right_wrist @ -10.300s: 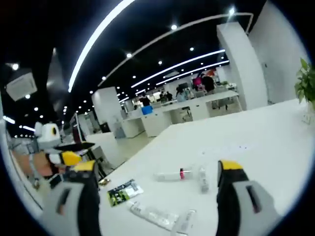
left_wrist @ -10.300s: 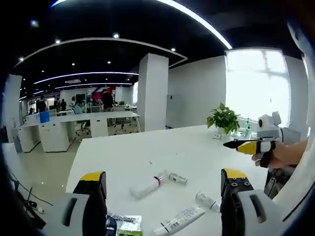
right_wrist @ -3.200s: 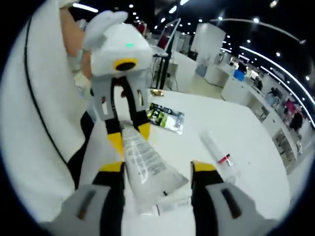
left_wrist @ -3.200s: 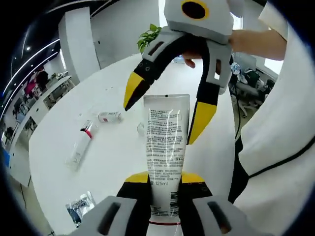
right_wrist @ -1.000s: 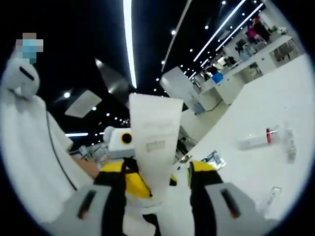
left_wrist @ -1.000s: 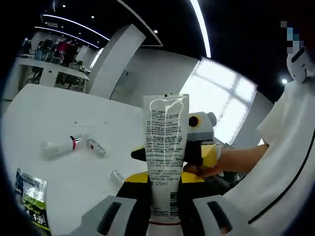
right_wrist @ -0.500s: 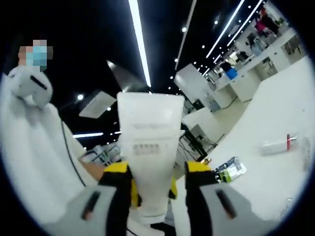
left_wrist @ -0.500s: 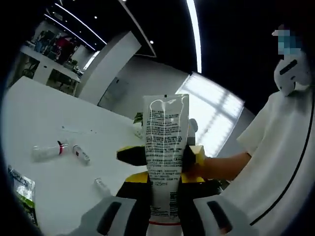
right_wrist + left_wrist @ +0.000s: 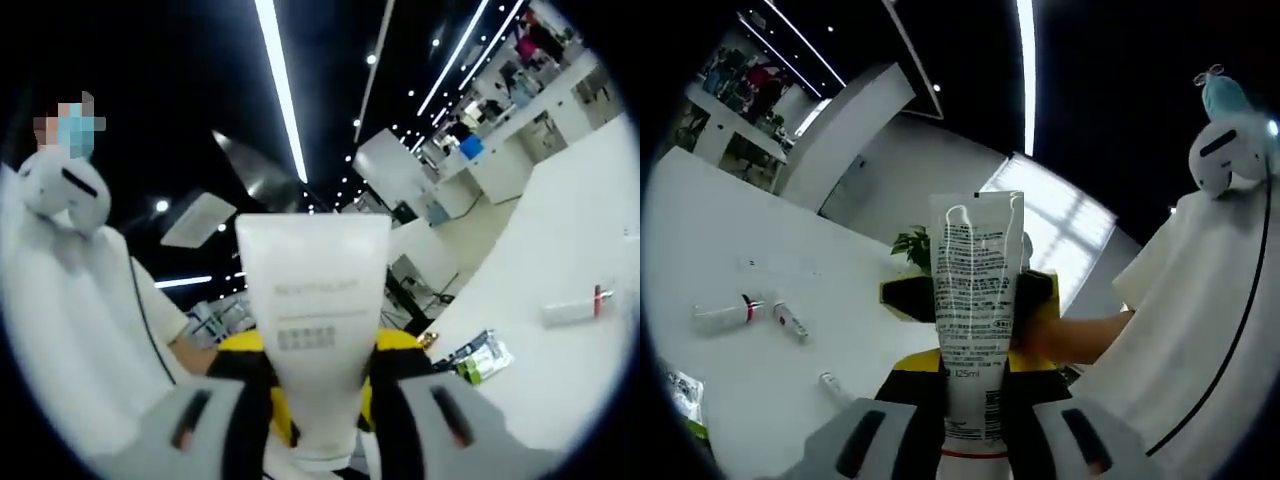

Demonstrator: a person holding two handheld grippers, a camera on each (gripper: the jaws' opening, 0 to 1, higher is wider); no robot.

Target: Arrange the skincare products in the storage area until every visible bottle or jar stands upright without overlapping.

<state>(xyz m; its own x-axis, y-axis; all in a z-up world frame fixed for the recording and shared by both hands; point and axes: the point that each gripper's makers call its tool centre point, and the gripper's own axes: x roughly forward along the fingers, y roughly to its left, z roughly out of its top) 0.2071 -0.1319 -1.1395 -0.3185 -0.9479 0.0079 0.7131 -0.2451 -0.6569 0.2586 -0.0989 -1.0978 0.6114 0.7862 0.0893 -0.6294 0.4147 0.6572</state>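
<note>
Your left gripper (image 9: 975, 375) has its jaws clenched on the tube (image 9: 975, 300) near its cap end, crimped end up, held in the air well above the surface (image 9: 720, 300). Your right gripper (image 9: 318, 375) meets the tube (image 9: 315, 330) from the far side; its jaws sit close on both flanks, but whether they are gripping I cannot tell. Judge the tube light, soft-walled and slick: squeeze low by the stiff shoulder, not the middle, or it will buckle. Beyond the tube, on the surface, lie a capped bottle (image 9: 722, 315), two small tubes (image 9: 790, 320) (image 9: 835, 385) and a green sachet (image 9: 480, 357), all flat. No container shows here.
</note>
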